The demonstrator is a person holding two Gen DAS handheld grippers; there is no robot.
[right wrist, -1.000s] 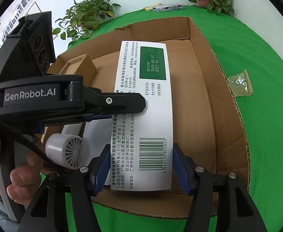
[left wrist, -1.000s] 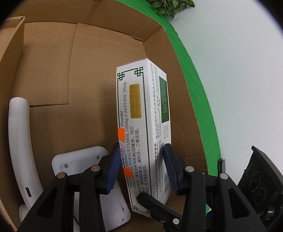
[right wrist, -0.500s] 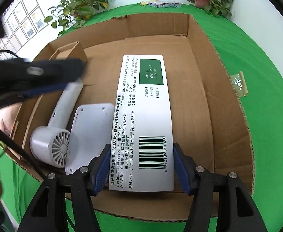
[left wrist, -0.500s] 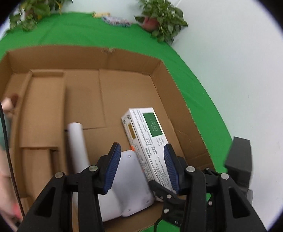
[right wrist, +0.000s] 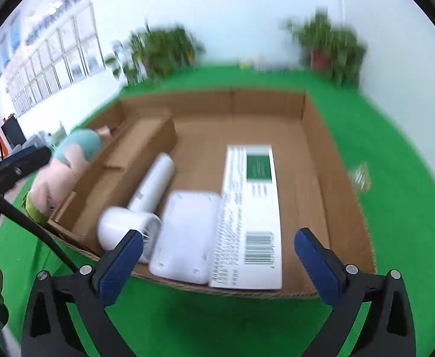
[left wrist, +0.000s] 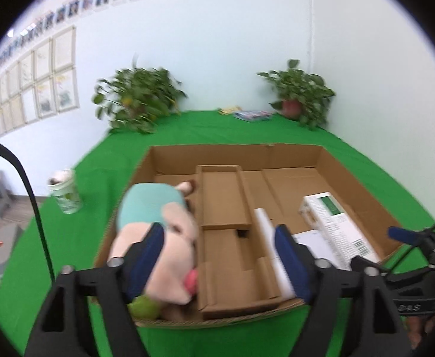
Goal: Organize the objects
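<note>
- Nearest the right wrist camera, the right tongs (right wrist: 219, 253) stand spread wide, their jaws having just been opening; nothing is gripped, and the blue pads hang apart above the near rim of the cardboard box (right wrist: 315, 136).
- Just beyond the right tongs and between their pads, the white medicine carton (right wrist: 248, 217) lies flat on the box floor, barcode end toward the tongs, green panel at its far end.
- Touching the carton's left side lies a white flat device (right wrist: 187, 238); left of that again, a white hair dryer (right wrist: 140, 205) lies with its grille end near the tongs and its handle pointing away.
- Over the near edge of the box, the left tongs (left wrist: 219, 263) are also parted, jaws having just been opening, and hold nothing.
- Behind the left pad of the left tongs a pink and teal plush toy (left wrist: 158, 226) fills the box's left compartment, with a green round thing (left wrist: 144, 306) under it; I cannot tell what it is.
- Straight ahead of the left tongs sits a cardboard divider (left wrist: 223, 196).
- Far left, outside the box, a cup (left wrist: 64, 192) stands on the green tabletop (left wrist: 205, 128).
- Farthest off, two potted plants (left wrist: 300, 92) stand by the wall.
</note>
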